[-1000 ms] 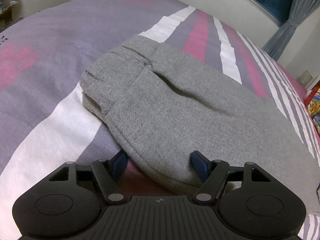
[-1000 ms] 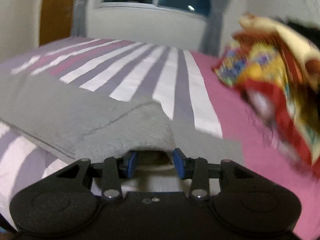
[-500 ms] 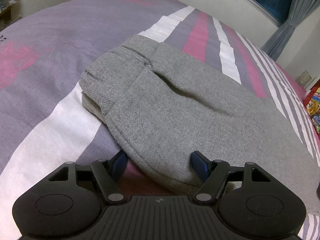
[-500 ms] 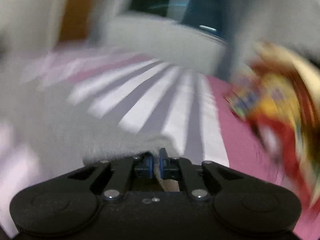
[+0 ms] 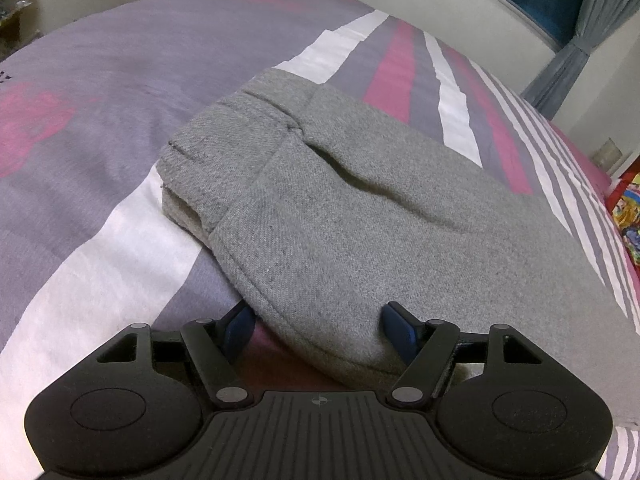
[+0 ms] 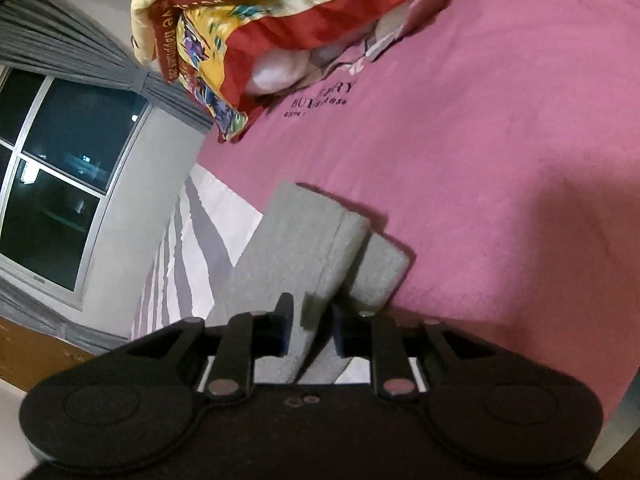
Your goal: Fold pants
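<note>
Ahead of the right hand-held gripper (image 6: 308,326), the pink bedsheet (image 6: 500,152) bears dark lettering, partly readable as "BU…ERRY"; smaller print beneath is illegible.

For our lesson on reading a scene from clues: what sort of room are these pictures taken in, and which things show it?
Most likely a bedroom. Grey pants lie on a wide bed with a striped purple, white and pink sheet, a colourful quilt is bunched at one end, and a curtained window stands beside it.

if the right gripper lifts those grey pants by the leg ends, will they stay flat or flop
Likely flop: the grey pants already sag into soft folds on the bed. The thick knit probably grips rather than slips in the right gripper, clamped on the doubled leg ends.
</note>
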{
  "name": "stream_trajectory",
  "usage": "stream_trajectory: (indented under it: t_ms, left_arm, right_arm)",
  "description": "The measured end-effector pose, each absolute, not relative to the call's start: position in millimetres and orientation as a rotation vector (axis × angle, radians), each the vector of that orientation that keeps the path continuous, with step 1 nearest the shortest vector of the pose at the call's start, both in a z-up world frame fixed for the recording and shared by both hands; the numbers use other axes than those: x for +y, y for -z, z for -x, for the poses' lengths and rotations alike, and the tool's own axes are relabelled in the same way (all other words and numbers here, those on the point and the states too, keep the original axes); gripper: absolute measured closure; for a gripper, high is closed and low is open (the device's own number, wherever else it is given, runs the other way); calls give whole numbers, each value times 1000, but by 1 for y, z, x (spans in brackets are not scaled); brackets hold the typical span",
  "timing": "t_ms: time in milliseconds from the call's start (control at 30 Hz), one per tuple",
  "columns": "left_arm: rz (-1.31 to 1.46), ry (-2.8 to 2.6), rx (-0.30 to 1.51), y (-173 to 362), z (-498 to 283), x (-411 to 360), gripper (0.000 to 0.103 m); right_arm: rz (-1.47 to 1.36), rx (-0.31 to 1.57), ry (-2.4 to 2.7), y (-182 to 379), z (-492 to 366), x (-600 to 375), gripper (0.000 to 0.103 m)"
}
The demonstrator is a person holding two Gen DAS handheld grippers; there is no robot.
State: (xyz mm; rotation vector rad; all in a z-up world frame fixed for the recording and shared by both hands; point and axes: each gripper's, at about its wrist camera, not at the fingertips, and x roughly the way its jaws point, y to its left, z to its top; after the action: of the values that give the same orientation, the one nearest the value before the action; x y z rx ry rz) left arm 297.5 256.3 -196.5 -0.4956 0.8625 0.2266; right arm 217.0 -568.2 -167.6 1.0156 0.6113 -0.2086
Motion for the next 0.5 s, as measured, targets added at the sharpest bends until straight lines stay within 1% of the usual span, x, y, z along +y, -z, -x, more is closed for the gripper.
stream_trajectory:
  t_ms: [33,67,100,133,200,300,367,433,500]
  left_arm:
    - [495,-228,862,197,-297,256,32]
    - [495,-228,861,197,-297,255,32]
    - [496,-227,861,197,-297,255,32]
    - [498,-225,861,197,-297,255,32]
    - [501,-220,861,197,-296,256,32]
    - [500,-216,858,198,-295,257,32]
    - [500,-215,856,198,-295,259,32]
    - [499,-212,860,198,-296,259,32]
    - [506,-207,864,197,-296,262,32]
  right_arm:
    - [-1019,623,210,168,-219,-570,84]
    - [-1020,633,214,168,-222,-570,87]
    - [-996,653,216,165,-228,-569,94]
    - [-944,671,218,160,-232,-565,99]
    - [-879,641,199,148,-227,-563,99]
    - [-867,591,201,134,-213,-558,99]
    - [-865,616,229,143,-210,-557,99]
    - [-863,703,262,163,-219,-559,99]
    - [-874,696,252,166,-219,-560,99]
